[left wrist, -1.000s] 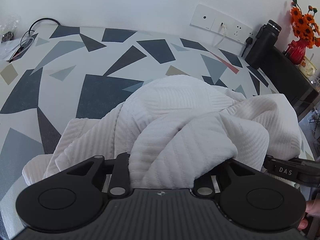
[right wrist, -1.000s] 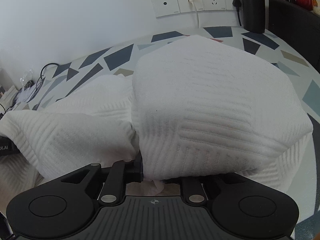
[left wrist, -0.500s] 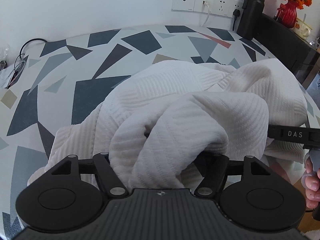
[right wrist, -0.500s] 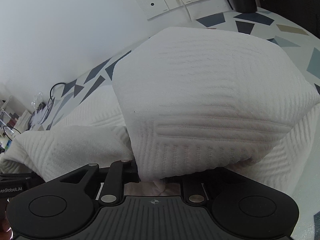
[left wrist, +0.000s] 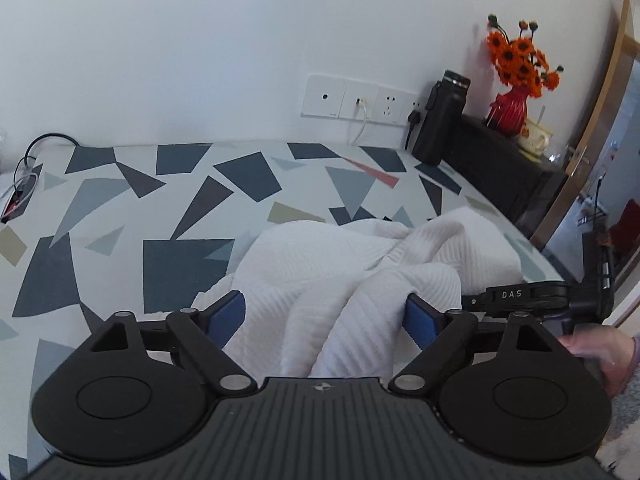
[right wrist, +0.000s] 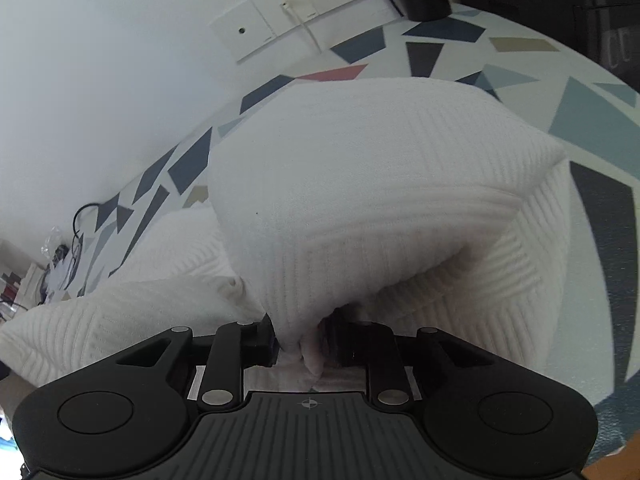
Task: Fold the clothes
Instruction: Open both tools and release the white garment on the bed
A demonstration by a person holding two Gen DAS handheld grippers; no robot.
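The left hand-held gripper [left wrist: 320, 316] has just been opening; its jaws now stand wide, the white garment [left wrist: 360, 276] loose between them on the table [left wrist: 180, 200]. The right hand-held gripper [right wrist: 298, 344] still pinches a bunched fold, so one side is released.

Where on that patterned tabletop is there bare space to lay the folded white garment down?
The tabletop lies bare between the white garment, the wall sockets and the cables at the far left. It is crowded at the right by the black bottle and red vase.
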